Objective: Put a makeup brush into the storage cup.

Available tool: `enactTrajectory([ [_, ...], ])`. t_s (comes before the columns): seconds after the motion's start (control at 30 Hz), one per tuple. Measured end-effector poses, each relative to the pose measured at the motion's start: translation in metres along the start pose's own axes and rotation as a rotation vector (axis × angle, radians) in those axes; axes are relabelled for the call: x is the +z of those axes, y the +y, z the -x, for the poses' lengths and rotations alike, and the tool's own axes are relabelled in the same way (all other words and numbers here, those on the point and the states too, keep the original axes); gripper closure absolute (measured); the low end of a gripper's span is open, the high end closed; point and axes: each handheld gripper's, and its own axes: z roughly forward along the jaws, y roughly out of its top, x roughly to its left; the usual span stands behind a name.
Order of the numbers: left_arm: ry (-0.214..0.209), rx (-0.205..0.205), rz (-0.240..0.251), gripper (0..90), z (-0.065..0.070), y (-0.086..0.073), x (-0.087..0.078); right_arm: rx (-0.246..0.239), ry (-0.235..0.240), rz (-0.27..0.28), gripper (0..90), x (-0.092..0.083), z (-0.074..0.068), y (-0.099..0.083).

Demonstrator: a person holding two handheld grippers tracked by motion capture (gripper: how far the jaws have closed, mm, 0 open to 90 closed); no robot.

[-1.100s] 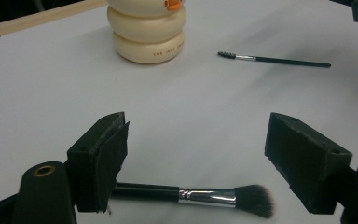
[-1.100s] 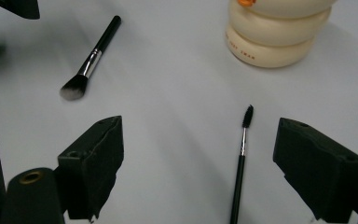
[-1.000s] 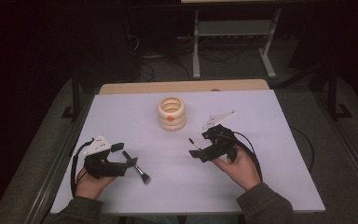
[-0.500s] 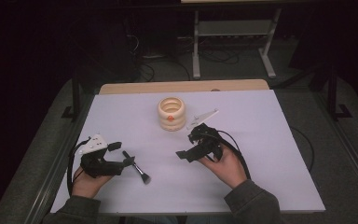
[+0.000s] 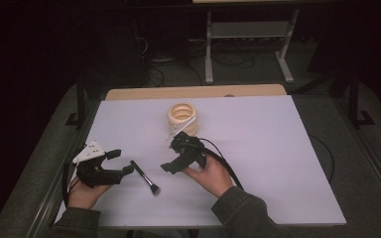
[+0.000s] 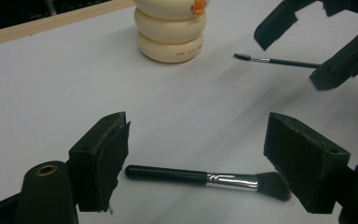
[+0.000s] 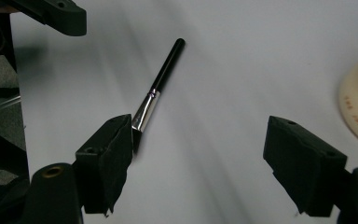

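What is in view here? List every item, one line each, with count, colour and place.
Soft-bristled makeup brush with black handle and silver ferrule: one, lying flat on the table between the two grippers.
Stacked-ring holder: one, cream, upright at the table's far middle.
Thin wand with a small bristled tip: one, black, lying flat near the right gripper.
Table: one, white top with a wooden far edge.
Metal stand: one, grey, on the floor beyond the table.
Left gripper: one, black, open, beside the brush handle.
Right gripper: one, black, open, jaws just been closing slightly, nothing gripped.
Hands: two, left and right, dark sleeves.
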Motion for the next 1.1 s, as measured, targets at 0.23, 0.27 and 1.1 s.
enactTrajectory([
  [0.23,0.008,-0.014,0.01,21.8,-0.005,-0.001,-0.004,-0.02,0.002,-0.027,27.6,0.031,-0.009,0.013],
  [0.27,0.009,-0.012,0.009,21.7,-0.005,-0.001,-0.005,-0.019,0.006,-0.031,28.0,0.035,-0.01,0.014],
  [1.1,0.041,-0.019,0.013,22.5,-0.013,-0.004,-0.007,-0.017,-0.004,-0.067,49.4,0.108,-0.041,0.018],
])
